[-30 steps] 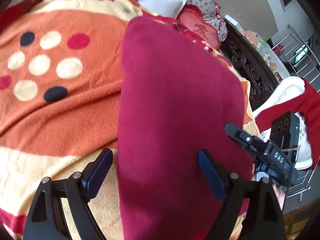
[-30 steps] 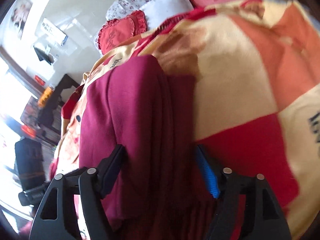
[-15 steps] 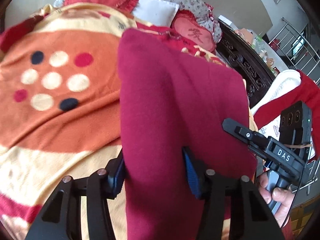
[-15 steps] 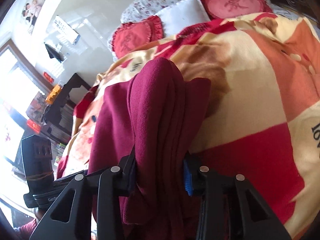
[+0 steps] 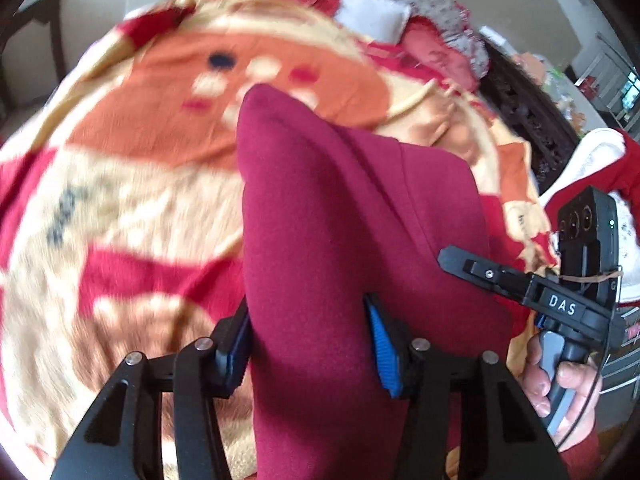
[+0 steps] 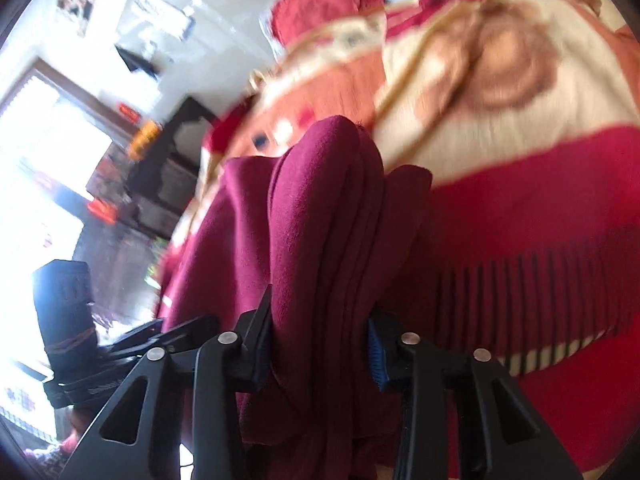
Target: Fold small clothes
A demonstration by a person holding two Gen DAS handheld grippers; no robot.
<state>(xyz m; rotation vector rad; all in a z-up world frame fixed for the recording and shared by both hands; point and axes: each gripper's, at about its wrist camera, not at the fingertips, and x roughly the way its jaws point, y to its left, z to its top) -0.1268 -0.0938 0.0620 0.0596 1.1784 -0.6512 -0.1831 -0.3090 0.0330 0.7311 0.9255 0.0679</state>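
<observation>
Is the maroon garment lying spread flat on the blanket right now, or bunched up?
Bunched and lifted. The maroon garment stands in stacked folds between the right claw, and the left claw pinches another ridge above the blanket.

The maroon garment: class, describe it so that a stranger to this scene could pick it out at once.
Start at the bed, covered by a large orange, cream and red blanket with pillows at its head. In front of the blanket, the maroon garment is clamped in the jaws of both the left gripper and right gripper. Unlike the patterned blanket, it is one plain dark wine colour.
</observation>
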